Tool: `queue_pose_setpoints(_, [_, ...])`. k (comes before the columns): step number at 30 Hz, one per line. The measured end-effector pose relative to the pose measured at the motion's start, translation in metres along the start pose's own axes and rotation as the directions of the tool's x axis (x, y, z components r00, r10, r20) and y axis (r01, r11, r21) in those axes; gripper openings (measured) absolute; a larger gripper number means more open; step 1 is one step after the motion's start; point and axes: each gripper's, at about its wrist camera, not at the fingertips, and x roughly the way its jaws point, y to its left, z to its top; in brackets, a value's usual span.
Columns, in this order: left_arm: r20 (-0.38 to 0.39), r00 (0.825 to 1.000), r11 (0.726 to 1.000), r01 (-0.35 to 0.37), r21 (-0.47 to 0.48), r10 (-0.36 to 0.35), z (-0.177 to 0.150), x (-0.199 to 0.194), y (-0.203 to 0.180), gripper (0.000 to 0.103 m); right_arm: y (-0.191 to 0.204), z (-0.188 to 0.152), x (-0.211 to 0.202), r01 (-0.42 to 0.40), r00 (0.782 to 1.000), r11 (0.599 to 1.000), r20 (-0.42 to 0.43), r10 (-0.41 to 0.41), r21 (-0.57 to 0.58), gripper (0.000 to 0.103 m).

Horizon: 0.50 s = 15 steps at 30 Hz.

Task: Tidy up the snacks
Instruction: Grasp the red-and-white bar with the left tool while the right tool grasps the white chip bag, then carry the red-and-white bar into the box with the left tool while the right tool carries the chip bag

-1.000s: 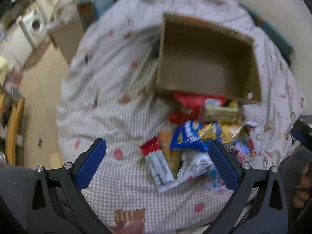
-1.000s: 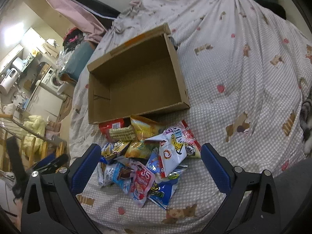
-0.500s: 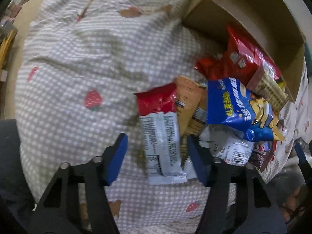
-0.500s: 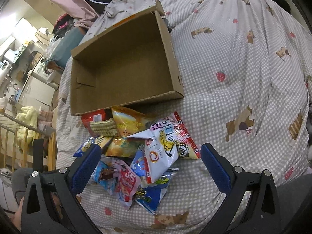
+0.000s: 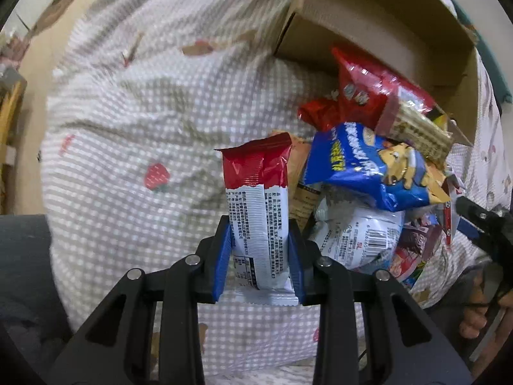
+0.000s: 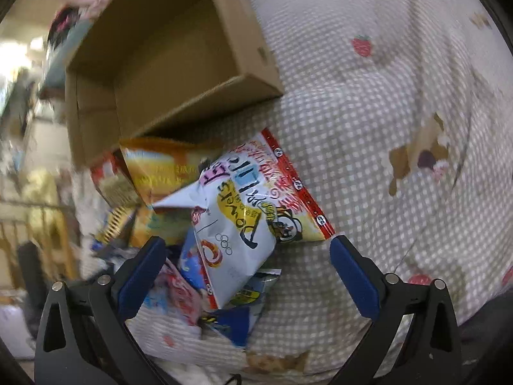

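A heap of snack packets lies on the checked bedspread in front of an open cardboard box (image 5: 384,16), which looks to hold nothing. My left gripper (image 5: 259,224) points steeply down, and its jaws are closing on a red-and-white snack bar (image 5: 256,192), with the blue pads against the wrapper's two sides. Beside the bar lie a blue bag (image 5: 362,166) and a red bag (image 5: 362,89). My right gripper (image 6: 247,242) stands open just above a white bag (image 6: 237,234) on top of the heap; nothing is gripped. The same box (image 6: 179,48) sits beyond it.
The bedspread (image 5: 144,112), printed with strawberries, stretches left of the heap and drops off at its edge towards a wooden floor. A person's hand (image 5: 474,320) shows at the lower right. Furniture stands blurred at the left of the right wrist view.
Both grippers have come down towards the heap. The left jaws went from wide open to closed around the red-and-white bar. The right jaws stayed open.
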Motion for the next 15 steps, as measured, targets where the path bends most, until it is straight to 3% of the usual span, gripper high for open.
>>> queue_pose_setpoints(5, [0.062, 0.998, 1.000, -0.017, 0.011, 0.017, -0.001, -0.025, 0.003, 0.029, 0.020, 0.012, 0.017, 0.085, 0.996, 0.989, -0.018, -0.088, -0.123, 0.101])
queue_pose_setpoints(8, [0.076, 0.997, 1.000, -0.020, 0.011, 0.019, 0.003, -0.032, -0.001, 0.029, 0.019, 0.021, 0.028, 0.053, 0.997, 0.993, -0.057, -0.059, -0.101, 0.080])
queue_pose_setpoints(12, [0.076, 0.997, 1.000, -0.016, 0.001, 0.016, 0.009, -0.030, -0.002, 0.029, 0.019, 0.023, 0.028, 0.039, 0.999, 0.994, -0.034, -0.042, -0.099, 0.069])
queue_pose_setpoints(13, [0.080, 0.997, 1.000, -0.014, -0.001, 0.015, 0.006, -0.023, 0.000, 0.029, 0.020, 0.023, 0.024, 0.039, 0.999, 0.994, -0.022, -0.042, -0.105, 0.060])
queue_pose_setpoints(15, [0.091, 0.996, 1.000, -0.017, -0.001, 0.017, 0.013, -0.008, 0.006, 0.029, 0.013, 0.020, 0.014, 0.025, 1.000, 0.993, -0.011, -0.027, -0.112, 0.058])
